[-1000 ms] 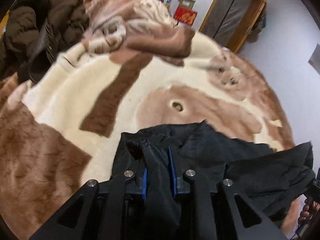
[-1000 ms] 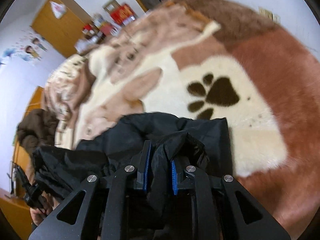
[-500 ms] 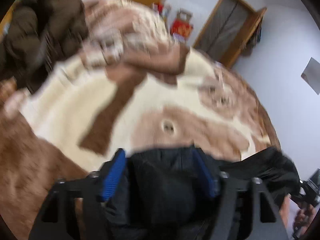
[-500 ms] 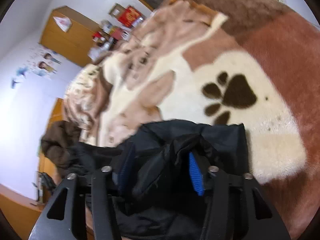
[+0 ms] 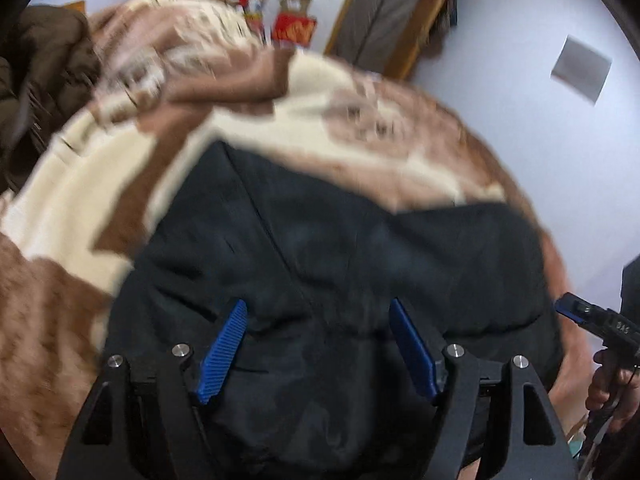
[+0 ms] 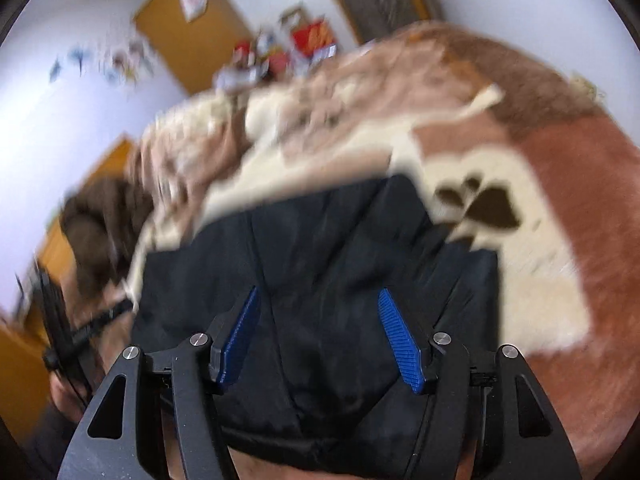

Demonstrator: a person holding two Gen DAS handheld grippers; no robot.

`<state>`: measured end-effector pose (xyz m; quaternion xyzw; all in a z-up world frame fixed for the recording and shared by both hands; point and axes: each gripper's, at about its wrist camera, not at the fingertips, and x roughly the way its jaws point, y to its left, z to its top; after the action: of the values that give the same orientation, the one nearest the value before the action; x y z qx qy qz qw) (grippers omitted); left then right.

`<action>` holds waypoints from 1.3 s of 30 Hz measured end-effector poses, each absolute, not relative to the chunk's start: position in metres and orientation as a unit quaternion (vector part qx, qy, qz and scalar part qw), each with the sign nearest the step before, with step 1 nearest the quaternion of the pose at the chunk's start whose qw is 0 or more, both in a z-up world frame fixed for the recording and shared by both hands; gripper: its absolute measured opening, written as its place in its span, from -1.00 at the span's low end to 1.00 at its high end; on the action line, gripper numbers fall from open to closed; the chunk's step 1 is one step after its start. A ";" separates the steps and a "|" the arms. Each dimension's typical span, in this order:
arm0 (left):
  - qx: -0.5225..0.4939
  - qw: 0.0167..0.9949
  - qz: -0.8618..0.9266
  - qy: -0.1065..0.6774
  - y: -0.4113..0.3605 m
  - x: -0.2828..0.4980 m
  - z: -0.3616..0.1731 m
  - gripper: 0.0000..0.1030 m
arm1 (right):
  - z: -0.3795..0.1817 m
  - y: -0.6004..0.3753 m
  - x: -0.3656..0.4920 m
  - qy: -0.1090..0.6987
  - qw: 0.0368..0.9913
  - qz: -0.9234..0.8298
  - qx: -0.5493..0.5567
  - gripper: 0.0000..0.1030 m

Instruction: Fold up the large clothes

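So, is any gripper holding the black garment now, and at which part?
Neither. The left gripper has open jaws; the right gripper is opening. The black garment lies between and below the pads on the blanket, unpinched.

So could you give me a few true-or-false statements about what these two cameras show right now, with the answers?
1. The black garment lies on a brown and cream blanket. True.
2. The left hand-held gripper is clamped tight on the cloth. False: its blue pads stand apart, with the garment lying loose beneath them.
3. The right hand-held gripper is open. True; its jaws are widening, and the garment lies below them.
4. The blanket near the garment shows a dark paw print. True.
5. The black garment hangs on the wooden door. False: it lies on the blanket.
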<state>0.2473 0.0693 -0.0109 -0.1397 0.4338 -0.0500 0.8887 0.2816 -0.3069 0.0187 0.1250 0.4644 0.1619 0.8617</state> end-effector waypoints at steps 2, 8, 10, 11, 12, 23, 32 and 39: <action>-0.119 0.889 -0.038 0.440 0.063 0.257 -0.026 0.47 | -0.005 -0.304 0.290 0.477 0.860 0.147 0.106 0.20; -0.100 0.908 -0.027 0.407 0.080 0.266 0.005 0.47 | 0.018 -0.320 0.306 0.435 0.886 0.130 0.095 0.21; -0.082 0.912 -0.006 0.402 0.094 0.276 0.009 0.47 | 0.025 -0.333 0.315 0.418 0.895 0.122 0.093 0.21; -0.077 0.910 0.009 0.407 0.102 0.285 0.008 0.47 | 0.025 -0.341 0.322 0.418 0.895 0.119 0.097 0.21; -0.080 0.907 0.022 0.414 0.111 0.295 0.005 0.47 | 0.023 -0.345 0.327 0.422 0.893 0.119 0.100 0.21; -0.094 0.898 0.047 0.427 0.121 0.334 -0.022 -0.04 | -0.008 -0.362 0.373 0.475 0.863 0.120 0.124 -0.68; -0.089 0.892 0.093 0.433 0.118 0.349 -0.072 -0.03 | -0.065 -0.339 0.389 0.499 0.864 0.057 0.048 -0.71; -0.080 0.888 0.107 0.439 0.120 0.348 -0.054 0.07 | -0.051 -0.340 0.387 0.499 0.865 0.038 0.027 -0.61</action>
<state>0.3476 0.1196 -0.0541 -0.0804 0.4394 0.1068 0.8883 0.3870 -0.3403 -0.0515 0.0274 0.4993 0.0384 0.8651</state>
